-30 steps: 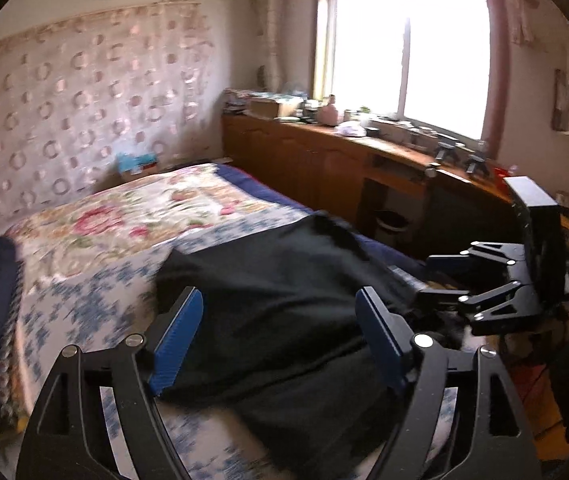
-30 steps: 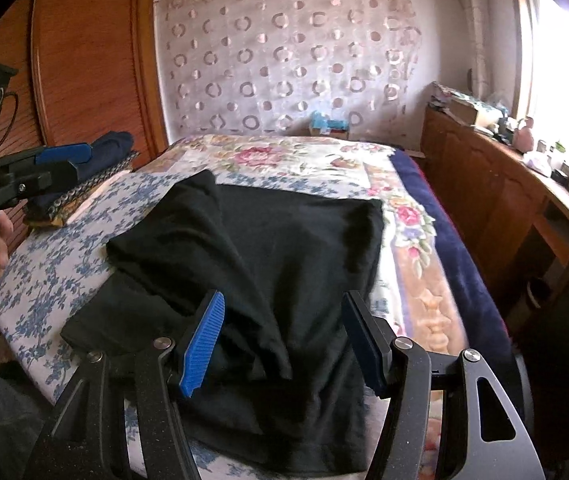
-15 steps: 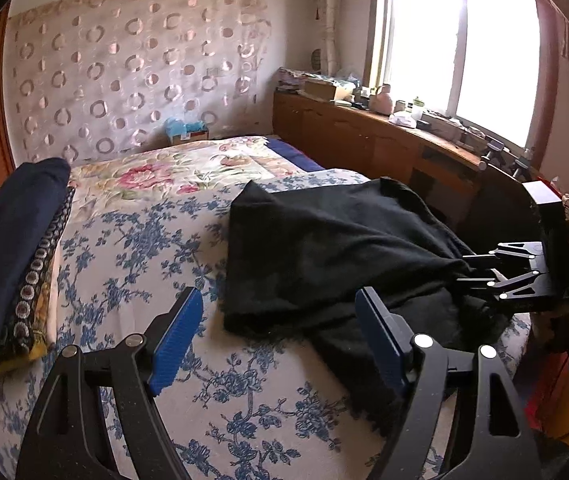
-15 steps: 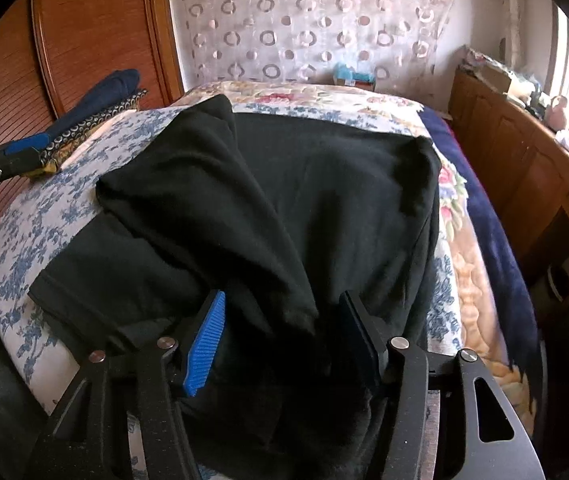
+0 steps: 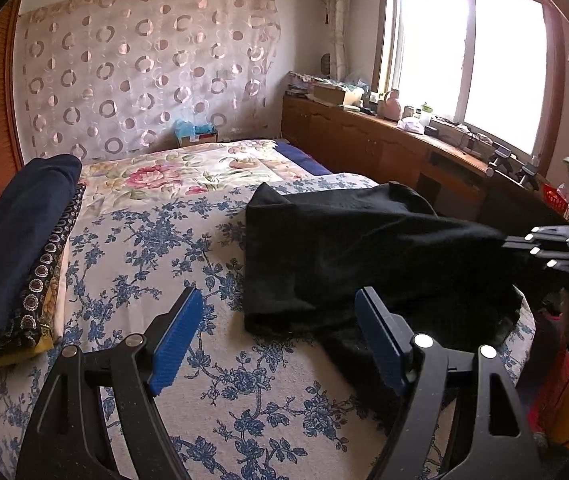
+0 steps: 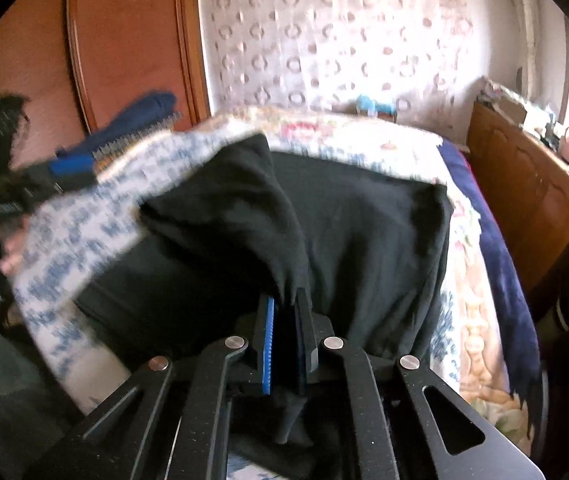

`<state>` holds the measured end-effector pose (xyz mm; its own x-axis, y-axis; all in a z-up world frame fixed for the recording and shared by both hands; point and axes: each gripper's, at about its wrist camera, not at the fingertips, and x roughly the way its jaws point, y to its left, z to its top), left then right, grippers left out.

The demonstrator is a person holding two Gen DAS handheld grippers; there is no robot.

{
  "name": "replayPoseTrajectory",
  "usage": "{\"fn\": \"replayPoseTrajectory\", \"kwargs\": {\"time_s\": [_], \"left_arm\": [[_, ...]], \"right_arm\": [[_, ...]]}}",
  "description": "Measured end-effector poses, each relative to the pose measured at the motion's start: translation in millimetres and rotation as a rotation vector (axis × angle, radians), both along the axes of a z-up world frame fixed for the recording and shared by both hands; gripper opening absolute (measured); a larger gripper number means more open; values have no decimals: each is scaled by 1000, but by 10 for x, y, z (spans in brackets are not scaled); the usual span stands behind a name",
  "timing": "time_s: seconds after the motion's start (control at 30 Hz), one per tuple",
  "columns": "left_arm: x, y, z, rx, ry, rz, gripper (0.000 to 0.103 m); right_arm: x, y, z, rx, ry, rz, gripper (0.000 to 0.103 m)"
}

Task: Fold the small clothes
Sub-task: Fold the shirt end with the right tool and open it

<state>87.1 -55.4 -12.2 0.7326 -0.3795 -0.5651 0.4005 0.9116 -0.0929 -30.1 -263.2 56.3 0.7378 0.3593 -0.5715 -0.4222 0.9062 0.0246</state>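
A black garment (image 5: 356,248) lies partly folded on the blue-flowered bed cover (image 5: 132,248). In the right wrist view my right gripper (image 6: 286,312) is shut on a fold of the black garment (image 6: 364,240) near its front edge and lifts it slightly. The right gripper also shows in the left wrist view (image 5: 524,246) at the garment's right end. My left gripper (image 5: 278,320) is open and empty, its blue pads (image 5: 174,340) low over the bed at the garment's near left corner. The left gripper shows blurred at the left of the right wrist view (image 6: 72,170).
A stack of folded dark clothes (image 5: 16,248) lies at the bed's left edge. A wooden sideboard (image 5: 384,148) with clutter runs under the window on the right. A wooden wardrobe (image 6: 124,48) and a circle-patterned curtain (image 5: 144,72) stand behind the bed.
My right gripper has closed on the fold of the black garment it was straddling. My left gripper has swung left and now faces the bed cover beside the garment.
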Motion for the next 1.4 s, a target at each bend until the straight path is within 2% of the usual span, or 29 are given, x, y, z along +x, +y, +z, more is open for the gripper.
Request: {"fn": "replayPoseTrajectory", "kwargs": {"time_s": [0.1,0.2,0.43,0.5,0.53,0.57,0.6,0.67,0.8,0.97,1.13,1.4], "left_arm": [[-11,20,7,-6,-3,4,79],[-18,34,14,-10,-5,6,79],[-23,79,47,-11,-21,23,79],[-24,97,51,-13,-25,30,79],[-30,106,52,-13,-28,34,79],[-31,111,53,-13,-29,37,79],[-32,120,55,-12,-32,39,79],[-35,135,59,-14,-36,46,79],[-30,175,70,-17,-41,55,79],[-36,247,79,-10,-50,71,79],[-33,382,90,-14,-55,101,79],[-47,596,98,-20,-61,149,79]], "right_arm": [[-148,-32,180,5,-45,-11,8],[-245,-92,203,-16,-50,-36,8],[-105,-187,-303,-81,104,-109,10],[-111,-204,-332,-93,110,-129,16],[-119,-217,-314,-90,109,-133,24],[-131,-228,-284,-85,102,-136,39],[-132,-235,-244,-83,92,-140,45],[-168,-215,-137,-75,62,-137,50],[-177,-98,-1,-74,20,-104,51],[-5,238,-7,-76,11,-26,52],[319,669,-58,-68,41,79,52],[793,1387,-197,-135,105,245,52]]}}
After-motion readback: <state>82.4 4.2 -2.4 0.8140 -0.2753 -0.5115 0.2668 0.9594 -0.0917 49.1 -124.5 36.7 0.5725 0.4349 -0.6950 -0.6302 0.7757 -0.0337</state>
